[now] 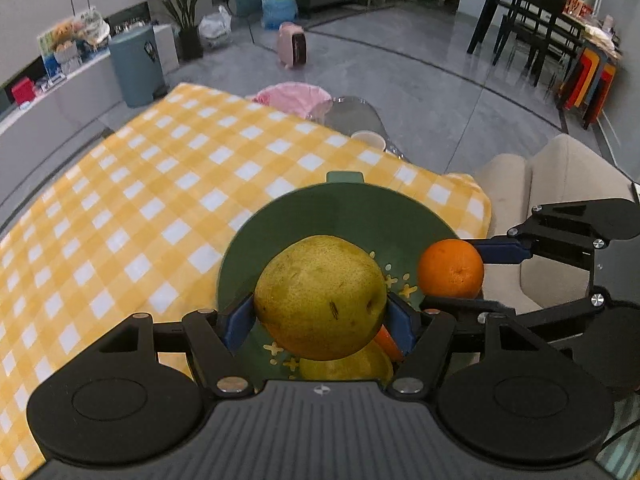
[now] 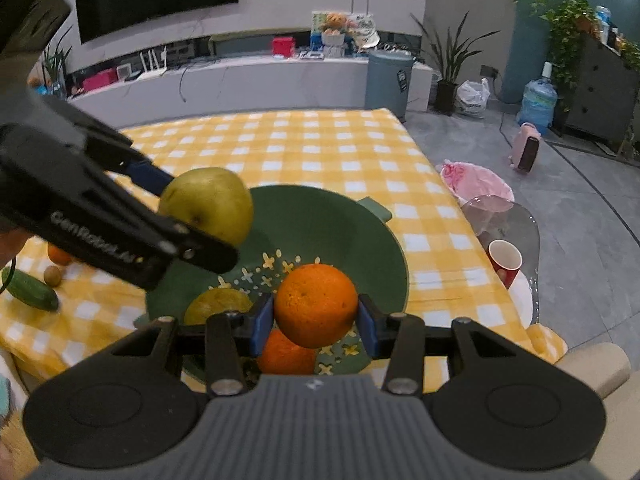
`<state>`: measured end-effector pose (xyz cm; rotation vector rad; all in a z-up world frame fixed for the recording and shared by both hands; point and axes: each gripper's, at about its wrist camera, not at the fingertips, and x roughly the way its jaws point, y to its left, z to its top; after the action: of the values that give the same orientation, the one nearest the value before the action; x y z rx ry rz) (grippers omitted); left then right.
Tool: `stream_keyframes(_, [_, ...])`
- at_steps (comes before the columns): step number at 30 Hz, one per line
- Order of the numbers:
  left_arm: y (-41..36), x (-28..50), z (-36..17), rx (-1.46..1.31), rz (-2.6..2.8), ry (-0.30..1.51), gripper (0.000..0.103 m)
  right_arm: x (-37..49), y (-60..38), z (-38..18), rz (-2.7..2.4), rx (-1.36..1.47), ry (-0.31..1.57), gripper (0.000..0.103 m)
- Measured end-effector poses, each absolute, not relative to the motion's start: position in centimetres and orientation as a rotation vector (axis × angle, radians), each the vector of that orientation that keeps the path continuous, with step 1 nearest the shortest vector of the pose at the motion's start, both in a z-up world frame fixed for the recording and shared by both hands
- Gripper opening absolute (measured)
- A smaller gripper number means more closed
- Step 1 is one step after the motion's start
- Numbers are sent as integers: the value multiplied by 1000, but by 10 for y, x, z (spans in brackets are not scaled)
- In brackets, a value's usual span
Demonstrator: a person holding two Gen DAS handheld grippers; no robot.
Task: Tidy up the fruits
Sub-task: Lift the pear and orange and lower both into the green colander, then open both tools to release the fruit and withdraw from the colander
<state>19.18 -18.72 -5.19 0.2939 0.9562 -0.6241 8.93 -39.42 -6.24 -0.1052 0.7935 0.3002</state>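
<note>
Clamped in the left hand-held gripper (image 1: 320, 316), a pear (image 1: 320, 296) hangs over the green bowl (image 2: 320, 216) on the checked desk (image 2: 304, 148). Beside it, the right hand-held gripper (image 2: 316, 320) grips an orange (image 2: 316, 304) above another orange (image 2: 286, 354) in the bowl.

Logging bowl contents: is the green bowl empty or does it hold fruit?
Not empty. The green bowl holds a yellow fruit and an orange, seen beneath the gripped fruit.

Speckled matt pear (image 1: 320, 296), dimpled orange (image 2: 316, 304), checked cloth tablecloth (image 1: 160, 200).
</note>
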Motion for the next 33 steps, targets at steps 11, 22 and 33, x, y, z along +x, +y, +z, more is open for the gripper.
stream_keyframes(11, [-199,214,-76,309,-602,1082,79,117,-395,-80,358,-113,860,42])
stream_keyframes(22, [-207,228,-90,315,-555,1160,79,126,-396,-90,369,-92,902,42])
stream_keyframes(33, [-210,226,-102,348,-536,1145,79,127,-389,-93,397,-134,921,42])
